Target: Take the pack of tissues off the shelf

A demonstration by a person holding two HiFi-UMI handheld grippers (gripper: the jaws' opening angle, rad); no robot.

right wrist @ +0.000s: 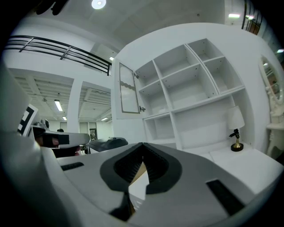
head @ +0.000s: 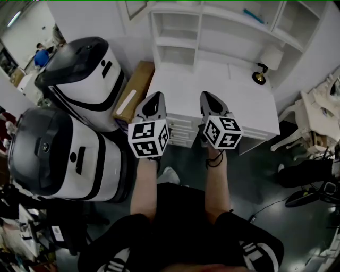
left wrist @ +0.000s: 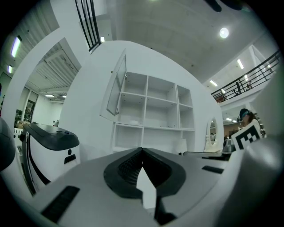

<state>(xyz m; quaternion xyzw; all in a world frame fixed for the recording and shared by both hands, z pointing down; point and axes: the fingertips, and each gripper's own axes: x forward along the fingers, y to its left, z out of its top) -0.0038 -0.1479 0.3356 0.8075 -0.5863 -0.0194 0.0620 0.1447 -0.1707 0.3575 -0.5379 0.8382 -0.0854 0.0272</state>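
A white shelf unit [head: 180, 38] stands on a white desk [head: 234, 101] in front of me. Its open compartments [left wrist: 146, 111] [right wrist: 186, 88] look bare in both gripper views. A thin blue thing [head: 254, 16] lies on an upper shelf in the head view; I cannot tell whether it is the pack of tissues. My left gripper [head: 154, 99] [left wrist: 142, 149] and right gripper [head: 208, 99] [right wrist: 142, 144] are held side by side, level, over the desk's near edge and short of the shelves. On both, the jaw tips meet with nothing between them.
Two large white-and-black machines [head: 85, 74] [head: 58, 159] stand at the left, with a cardboard box [head: 133, 90] against the desk's left side. A small lamp [head: 264, 66] [right wrist: 235, 128] sits at the desk's right. A cabinet door [right wrist: 128, 88] hangs open. A white chair [head: 313, 117] stands at the right.
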